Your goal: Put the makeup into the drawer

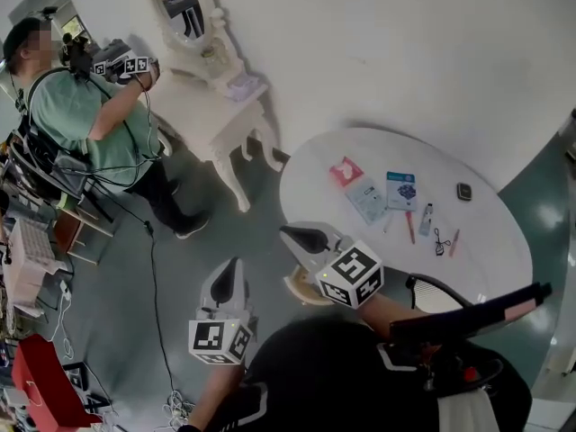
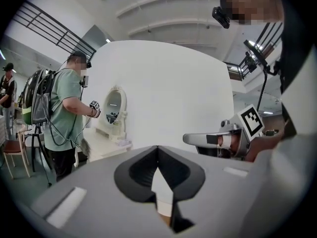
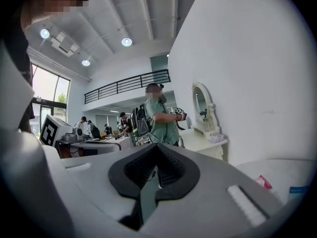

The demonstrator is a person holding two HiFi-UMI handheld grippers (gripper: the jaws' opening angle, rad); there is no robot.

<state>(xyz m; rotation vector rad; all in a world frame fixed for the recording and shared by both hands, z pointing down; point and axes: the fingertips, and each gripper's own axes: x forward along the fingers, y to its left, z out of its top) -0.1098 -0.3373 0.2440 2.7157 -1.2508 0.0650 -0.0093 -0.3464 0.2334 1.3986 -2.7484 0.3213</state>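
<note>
The left tool (image 1: 234, 268) and the right tool (image 1: 290, 234) are both clenched on nothing. They hang side by side in front of the person, the right one by the near left edge of the round white surface (image 1: 423, 156) and the left one off it, over the floor. None of the makeup is taken up: it lies scattered across the middle of the surface. A red packet (image 1: 345, 171) is nearest the left edge, with a pale packet (image 1: 366, 200) and a blue packet (image 1: 401, 190) beside it. Toward the right edge lie a small tube (image 1: 426, 219), a red pencil (image 1: 410, 228), a looped metal piece (image 1: 440, 241), a pink stick (image 1: 454, 241) and a dark compact (image 1: 463, 191). All of it looks light. The packets are probably thin, limp and slick and lie flat, so a corner or a long edge is likely the best hold. The pencil and stick are stiff but round and apt to roll, and are best pinched across the middle of the barrel. The compact seems rigid, smooth and possibly breakable, and would be squeezed gently across its sides. Well apart to the left stands a white dresser (image 1: 211, 120) with an oval mirror (image 1: 177, 7), and another person (image 1: 81, 115) stands at it. Its drawer cannot be made out from here.
</note>
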